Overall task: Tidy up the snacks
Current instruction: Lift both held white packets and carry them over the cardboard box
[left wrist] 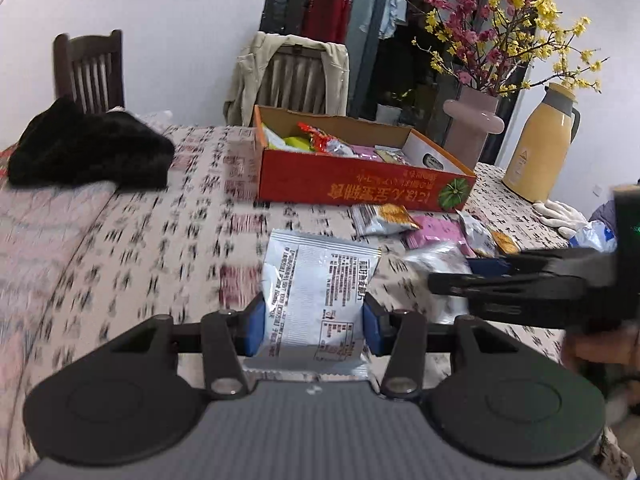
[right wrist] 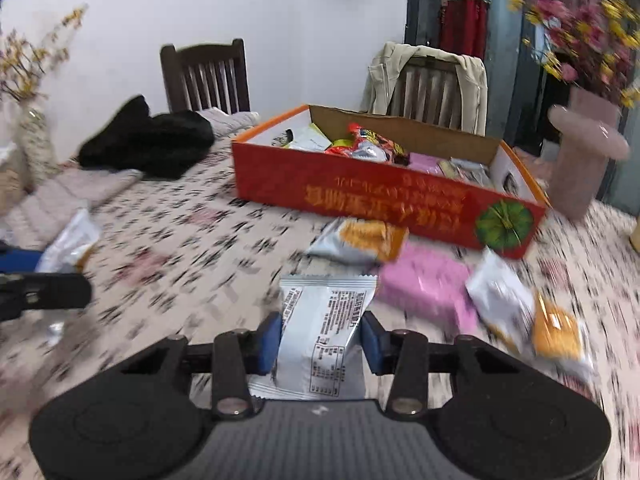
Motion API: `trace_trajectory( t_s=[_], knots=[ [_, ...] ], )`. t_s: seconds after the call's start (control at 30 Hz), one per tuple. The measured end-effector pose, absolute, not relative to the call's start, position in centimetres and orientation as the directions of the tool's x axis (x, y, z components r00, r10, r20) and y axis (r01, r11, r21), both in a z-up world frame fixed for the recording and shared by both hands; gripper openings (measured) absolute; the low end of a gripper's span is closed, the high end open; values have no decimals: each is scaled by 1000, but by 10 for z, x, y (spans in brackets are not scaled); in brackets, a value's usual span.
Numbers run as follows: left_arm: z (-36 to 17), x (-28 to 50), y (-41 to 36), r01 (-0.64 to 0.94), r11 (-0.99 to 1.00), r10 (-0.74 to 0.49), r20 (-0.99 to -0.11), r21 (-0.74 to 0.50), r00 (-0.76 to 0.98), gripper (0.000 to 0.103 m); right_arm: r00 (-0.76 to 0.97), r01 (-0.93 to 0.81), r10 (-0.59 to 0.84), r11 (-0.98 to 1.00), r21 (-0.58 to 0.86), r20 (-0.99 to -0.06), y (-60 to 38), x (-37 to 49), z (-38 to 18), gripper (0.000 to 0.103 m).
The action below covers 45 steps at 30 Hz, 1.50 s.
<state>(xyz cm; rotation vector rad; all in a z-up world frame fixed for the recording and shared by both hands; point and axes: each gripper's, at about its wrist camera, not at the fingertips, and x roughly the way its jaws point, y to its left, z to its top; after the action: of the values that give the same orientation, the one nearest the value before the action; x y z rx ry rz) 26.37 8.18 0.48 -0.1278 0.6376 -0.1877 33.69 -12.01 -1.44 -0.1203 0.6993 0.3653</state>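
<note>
Silver foil snack packets: one (left wrist: 316, 300) clamped in left tongs (left wrist: 313, 326), another (right wrist: 320, 332) clamped in right tongs (right wrist: 320, 338), both lifted off the surface. Judgement: carry level over the red cardboard box (right wrist: 384, 196), release low among packets inside. Loose packets (right wrist: 360, 240) lie beside box on patterned tablecloth (left wrist: 160, 240). Wooden chairs (left wrist: 90, 70), pink vase (left wrist: 474, 124), yellow thermos (left wrist: 540, 144) behind

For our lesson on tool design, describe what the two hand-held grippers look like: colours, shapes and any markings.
The left hand-held gripper and the right hand-held gripper look alike: a grey ribbed body, two round black discs at the sides, black linkage arms with silver pivot pins, and blue pads on the fingers. No cables or sleeves show.
</note>
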Motion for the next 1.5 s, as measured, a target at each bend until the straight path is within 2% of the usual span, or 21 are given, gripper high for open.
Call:
trace_trajectory(
  t_s=[0.23,0.4,0.6,1.13,1.5],
  knots=[
    [2,208,55,140,970,-230,-582,-197,780,48,731,-335,330,936,107,-597,-178,239,8,41],
    [8,183,33,169,968,-246,-568,-185,785,48,755,-301,296,949,92,-585,-209,189,15,41],
    [18,158,10,163,975,-220,-555,-151,802,48,783,-304,323,944,127,-531,-235,152,24,41],
    [24,157,20,128,977,-200,-528,-170,825,48,778,-328,347,935,131,-523,-232,158,24,41],
    [44,259,15,190,975,-222,-497,-116,839,48,796,-333,351,934,129,-493,-233,235,49,42]
  ],
)
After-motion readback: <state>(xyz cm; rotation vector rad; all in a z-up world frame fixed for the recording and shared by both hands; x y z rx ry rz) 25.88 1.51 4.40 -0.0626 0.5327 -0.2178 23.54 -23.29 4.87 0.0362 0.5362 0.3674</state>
